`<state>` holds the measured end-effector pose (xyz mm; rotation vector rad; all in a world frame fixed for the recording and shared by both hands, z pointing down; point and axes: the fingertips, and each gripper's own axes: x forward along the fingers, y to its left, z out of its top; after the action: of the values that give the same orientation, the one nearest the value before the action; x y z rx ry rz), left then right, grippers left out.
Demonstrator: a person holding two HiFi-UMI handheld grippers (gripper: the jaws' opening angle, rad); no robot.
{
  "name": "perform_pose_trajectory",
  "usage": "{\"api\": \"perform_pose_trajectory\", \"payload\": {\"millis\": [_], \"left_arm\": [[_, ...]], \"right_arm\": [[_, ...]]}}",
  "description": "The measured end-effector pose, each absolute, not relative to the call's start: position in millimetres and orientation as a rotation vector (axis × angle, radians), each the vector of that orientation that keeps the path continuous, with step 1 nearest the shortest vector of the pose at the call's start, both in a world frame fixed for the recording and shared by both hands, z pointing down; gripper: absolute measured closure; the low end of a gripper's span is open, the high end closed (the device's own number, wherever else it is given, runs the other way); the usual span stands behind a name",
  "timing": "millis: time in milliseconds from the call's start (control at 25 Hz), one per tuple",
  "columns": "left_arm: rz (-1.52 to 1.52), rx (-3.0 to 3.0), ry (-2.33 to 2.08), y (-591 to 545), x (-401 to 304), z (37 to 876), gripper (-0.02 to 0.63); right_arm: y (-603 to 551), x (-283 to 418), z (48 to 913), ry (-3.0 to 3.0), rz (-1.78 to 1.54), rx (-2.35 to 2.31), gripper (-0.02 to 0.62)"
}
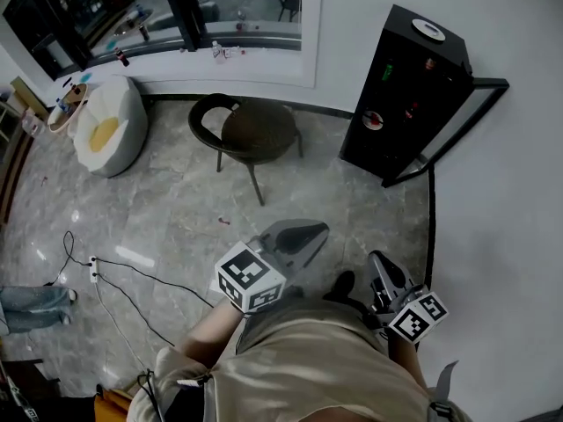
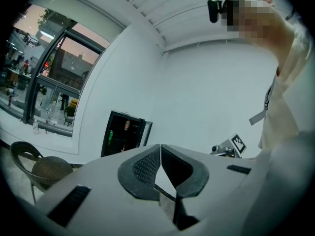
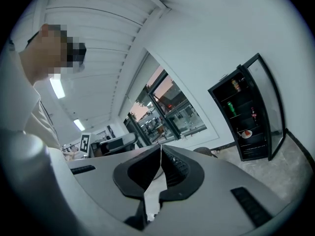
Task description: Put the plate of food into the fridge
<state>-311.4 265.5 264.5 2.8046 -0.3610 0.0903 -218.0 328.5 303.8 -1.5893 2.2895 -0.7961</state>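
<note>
The black fridge (image 1: 405,95) stands against the wall at the right with its glass door (image 1: 450,132) swung open. On a lower shelf inside sits a white plate with red food (image 3: 246,133), also visible as a small plate (image 1: 373,120) in the head view. Above it are a green can (image 3: 232,107) and bottles. My left gripper (image 1: 312,233) is held close to the person's body, well short of the fridge, shut and empty. My right gripper (image 1: 380,260) sits beside it, also shut with nothing in it. Each gripper view shows its jaws touching, the left gripper (image 2: 160,146) and the right gripper (image 3: 161,147).
A dark wicker chair (image 1: 251,134) stands on the marble floor left of the fridge. A white beanbag (image 1: 107,130) lies at the far left under the window (image 1: 176,16). A power strip with a cable (image 1: 93,269) trails across the floor at the lower left.
</note>
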Motion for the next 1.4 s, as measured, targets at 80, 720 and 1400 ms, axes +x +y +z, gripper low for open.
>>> {"api": "perform_pose_trajectory", "payload": {"millis": [80, 720, 1400], "left_arm": [[0.118, 2.811, -0.371, 262.1, -299.5, 267.3, 0.594], [0.232, 2.789, -0.546, 232.7, -211.0, 275.6, 0.594], [0.299, 2.805, -0.709, 222.3, -137.9, 276.8, 0.594]], "right_arm": [[325.3, -205.3, 306.4, 2.279, -0.815, -1.576, 0.572], [291.8, -116.3, 304.5, 2.376, -0.805, -1.443, 0.572], [268.1, -92.9, 291.0, 2.694, -0.666, -1.162, 0.572]]}}
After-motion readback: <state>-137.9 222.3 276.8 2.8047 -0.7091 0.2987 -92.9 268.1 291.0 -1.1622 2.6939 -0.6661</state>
